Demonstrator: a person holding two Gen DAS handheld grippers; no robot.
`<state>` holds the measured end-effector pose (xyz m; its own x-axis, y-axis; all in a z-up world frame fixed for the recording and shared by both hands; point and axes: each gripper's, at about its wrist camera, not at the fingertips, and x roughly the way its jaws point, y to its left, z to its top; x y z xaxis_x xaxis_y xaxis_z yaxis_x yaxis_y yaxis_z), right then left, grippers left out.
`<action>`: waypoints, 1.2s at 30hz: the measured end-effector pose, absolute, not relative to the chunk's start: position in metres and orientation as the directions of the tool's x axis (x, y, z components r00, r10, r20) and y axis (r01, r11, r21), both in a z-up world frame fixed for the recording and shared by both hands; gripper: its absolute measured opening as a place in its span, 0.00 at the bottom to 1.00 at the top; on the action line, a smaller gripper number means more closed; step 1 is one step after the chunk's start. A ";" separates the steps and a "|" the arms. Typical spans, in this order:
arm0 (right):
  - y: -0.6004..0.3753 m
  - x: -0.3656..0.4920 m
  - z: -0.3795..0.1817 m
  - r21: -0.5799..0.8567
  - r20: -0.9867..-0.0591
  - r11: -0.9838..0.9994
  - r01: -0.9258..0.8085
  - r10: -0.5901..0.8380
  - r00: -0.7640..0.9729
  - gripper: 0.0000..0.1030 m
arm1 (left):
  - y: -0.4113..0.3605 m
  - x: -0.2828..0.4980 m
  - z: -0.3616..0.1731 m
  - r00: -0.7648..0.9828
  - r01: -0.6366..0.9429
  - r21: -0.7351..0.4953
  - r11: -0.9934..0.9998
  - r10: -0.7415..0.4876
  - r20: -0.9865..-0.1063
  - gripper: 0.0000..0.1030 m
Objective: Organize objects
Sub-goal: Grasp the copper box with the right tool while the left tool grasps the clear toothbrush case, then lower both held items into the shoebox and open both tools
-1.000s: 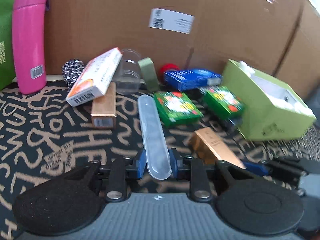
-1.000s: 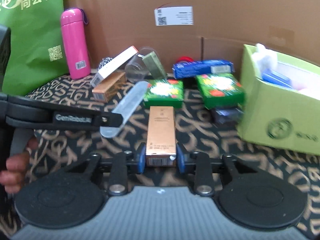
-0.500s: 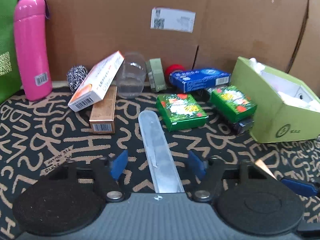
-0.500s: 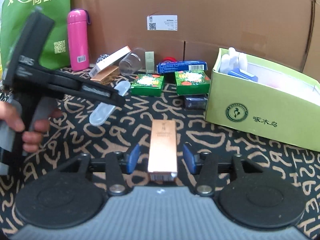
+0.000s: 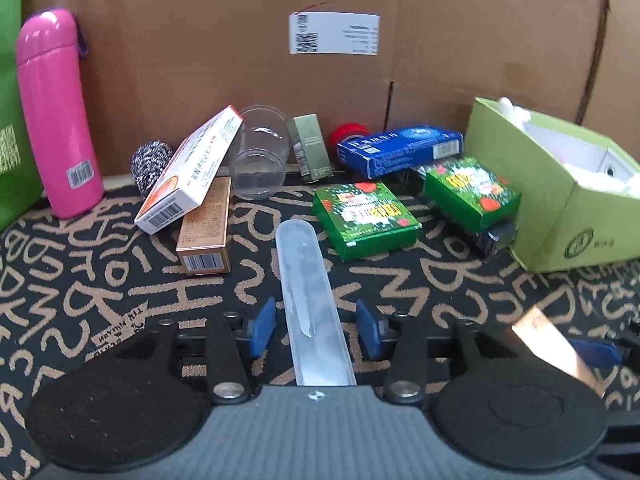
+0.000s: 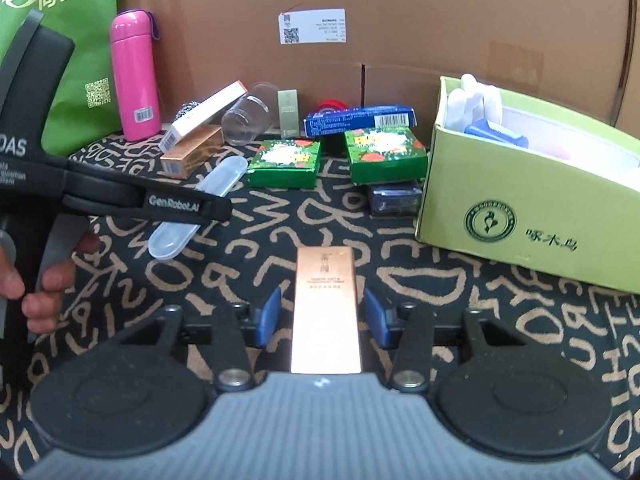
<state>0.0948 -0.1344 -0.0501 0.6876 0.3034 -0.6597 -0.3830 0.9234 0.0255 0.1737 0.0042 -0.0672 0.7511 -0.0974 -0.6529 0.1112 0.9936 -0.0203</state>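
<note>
- Left wrist view: the clear plastic case [image 5: 310,300] lies flat on the patterned bench [image 5: 100,292], between the blue pads of the left gripper [image 5: 316,326], whose jaws are spread wide with a gap on both sides, touching nothing.
- Right wrist view: the copper box [image 6: 326,308] lies lengthwise on the bench between the fingers of the right gripper [image 6: 322,316], which is likewise spread apart and clear of the box.
- One second ago both grippers were clamped on these items; half a second ago the jaws had parted, and now each gripper has drawn back a little, leaving case and box set down side by side, well apart, in the front of the bench.
- Further back, the pile looks unsorted: a white carton [image 5: 190,172] leans over a second copper box [image 5: 206,226], with a clear cup [image 5: 260,152] on its side just beside it, two green boxes [image 5: 364,218], a blue box [image 5: 400,148] and a small olive box [image 5: 310,148] near the cardboard wall.
- A pink bottle [image 5: 54,116] stands upright at the left; the lime-green carton [image 6: 528,184] at the right already holds some things.
- My judgement: two placements are done, and most of the sorting remains.
</note>
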 end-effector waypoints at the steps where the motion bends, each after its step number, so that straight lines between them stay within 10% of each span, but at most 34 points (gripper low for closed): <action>1: -0.135 0.094 -0.051 0.023 -0.658 0.923 -0.384 0.303 0.689 0.37 | 0.004 0.172 -0.067 0.752 0.117 -0.012 0.993 -0.096 -0.652 0.41; 4: -0.136 0.091 -0.051 0.013 -0.654 0.921 -0.389 0.302 0.693 0.30 | 0.003 0.167 -0.067 0.749 0.124 -0.016 0.992 -0.104 -0.655 0.30; 36: -0.288 0.104 0.056 0.092 -0.375 0.986 -0.136 0.161 0.913 0.30 | -0.162 0.169 0.052 0.721 0.536 -0.118 0.836 -0.526 -0.452 0.28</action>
